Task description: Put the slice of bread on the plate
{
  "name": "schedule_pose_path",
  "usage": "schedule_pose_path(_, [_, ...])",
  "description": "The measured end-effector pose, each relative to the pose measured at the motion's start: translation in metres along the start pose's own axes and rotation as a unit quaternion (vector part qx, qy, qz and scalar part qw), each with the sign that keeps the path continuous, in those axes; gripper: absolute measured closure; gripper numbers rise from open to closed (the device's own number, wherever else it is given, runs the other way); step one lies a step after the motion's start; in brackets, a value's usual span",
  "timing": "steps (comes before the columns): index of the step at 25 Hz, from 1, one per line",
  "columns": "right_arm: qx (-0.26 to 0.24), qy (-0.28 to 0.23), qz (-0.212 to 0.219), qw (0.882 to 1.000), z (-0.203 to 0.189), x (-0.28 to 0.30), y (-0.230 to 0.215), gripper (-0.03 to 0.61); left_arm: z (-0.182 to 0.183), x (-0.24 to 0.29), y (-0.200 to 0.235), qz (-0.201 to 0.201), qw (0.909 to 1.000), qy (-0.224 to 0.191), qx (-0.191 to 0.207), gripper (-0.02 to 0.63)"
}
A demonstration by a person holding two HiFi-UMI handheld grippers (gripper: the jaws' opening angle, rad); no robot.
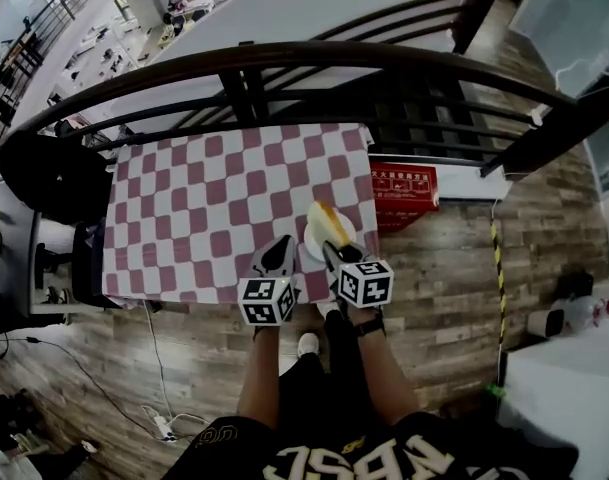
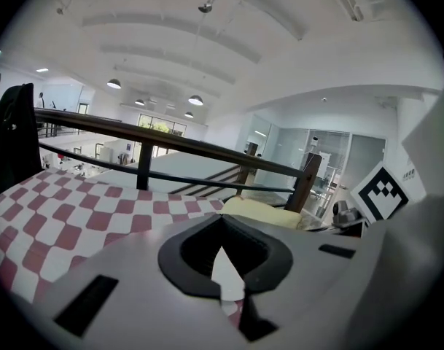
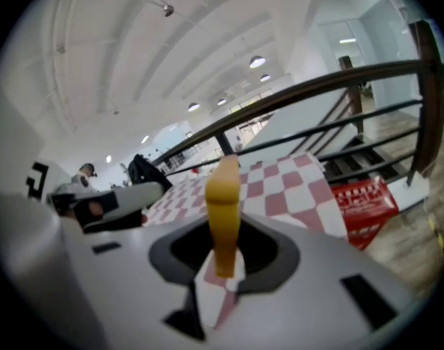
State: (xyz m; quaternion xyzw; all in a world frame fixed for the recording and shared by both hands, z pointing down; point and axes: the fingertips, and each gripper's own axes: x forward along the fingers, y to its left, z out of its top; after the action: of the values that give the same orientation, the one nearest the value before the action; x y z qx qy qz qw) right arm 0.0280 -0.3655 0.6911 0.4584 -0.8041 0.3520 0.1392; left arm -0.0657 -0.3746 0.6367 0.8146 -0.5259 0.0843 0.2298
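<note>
1. The right claw (image 3: pixel 223 267) is clamped on the near end of the slice of bread (image 3: pixel 224 203), which stands on edge between the jaws.
2. The left claw (image 2: pixel 226 268) has its jaws together with nothing between them. It hangs just left of the right claw, over the near part of the counter (image 1: pixel 204 208).
3. In the head view the slice sits over the plate (image 1: pixel 313 240). Whether it touches the plate, I cannot tell.
4. Risk: only one end of the slice is gripped, and it looks soft, so it could sag or tear. Let go while on edge, it may topple and land half off the rim.
5. Risk: the plate lies close to the counter's near right corner. A downward or sideways nudge from the right claw could slide it toward that edge and the floor.
6. Risk: the two claws are near each other, so a wide swing could knock them together.
7. Room: the checked counter is open to the left and far side. The railing (image 1: pixel 284 60) bounds the far edge, and a red sign (image 1: pixel 405 190) stands past the right edge.
</note>
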Motion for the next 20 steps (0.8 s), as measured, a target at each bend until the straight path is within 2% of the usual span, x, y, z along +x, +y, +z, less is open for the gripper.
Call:
schedule_pose_path(5, [0.078,0.015,0.008,0.997,-0.03,0.017,-0.02,0.482,-0.027,0.005,0.014,0.018,0.9993,0.028,-0.019,0.595])
schedule_pose_path(13, [0.132,0.039,0.021,0.99,-0.062,0.044,-0.03,0.482,-0.052,0.008,0.023,0.032,0.9974,0.059,-0.026,0.595])
schedule_pose_path(20, [0.212,0.026,0.031,0.976,-0.073,0.063,-0.036,0.482,-0.061,0.007,0.026,0.04,0.9962,0.075,-0.022,0.595])
